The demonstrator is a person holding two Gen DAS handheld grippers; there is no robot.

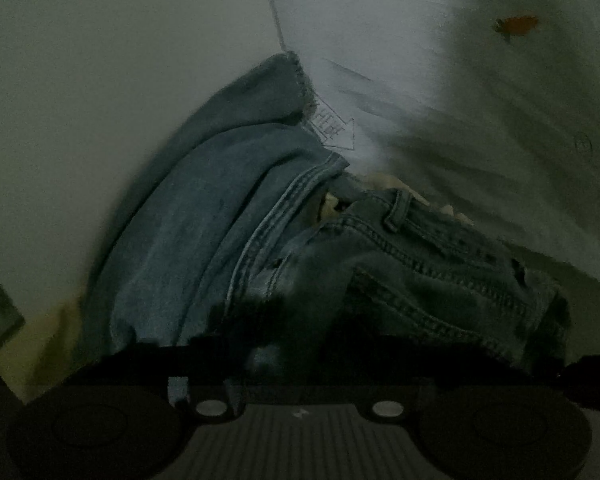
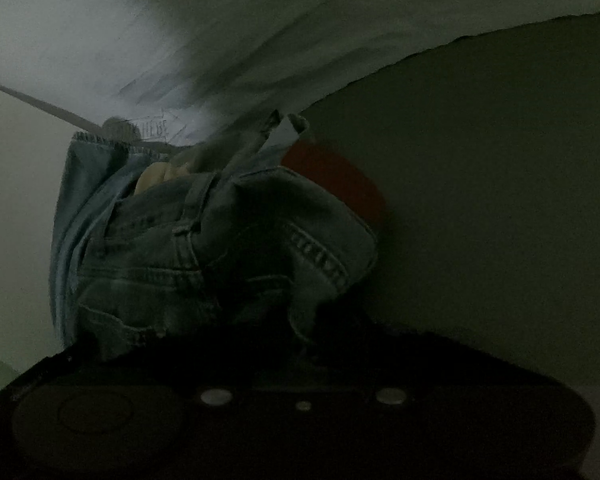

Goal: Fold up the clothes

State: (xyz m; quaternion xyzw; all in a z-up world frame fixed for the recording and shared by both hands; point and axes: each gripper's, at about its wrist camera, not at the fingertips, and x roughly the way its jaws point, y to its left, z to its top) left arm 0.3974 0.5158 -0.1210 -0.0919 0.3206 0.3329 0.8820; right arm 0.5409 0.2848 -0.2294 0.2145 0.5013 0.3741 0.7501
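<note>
- Left wrist view: the jeans (image 1: 228,216) hang bunched right at the left tongs (image 1: 284,332), waistband and belt loop to the right, a hemmed leg end higher up. Denim and darkness hide the tips, so I cannot tell how far they are open, though they probably pinch the cloth. A white sheet (image 1: 440,60) printed with an arrow label lies behind.
- Right wrist view: the jeans (image 2: 204,248) crowd the right tongs (image 2: 260,344) too, and their opening is also hidden. A red object (image 2: 332,176) shows behind the denim.
- Judgement: keep both grips level on the waistband, pull it taut, then lay the legs flat before creasing.
</note>
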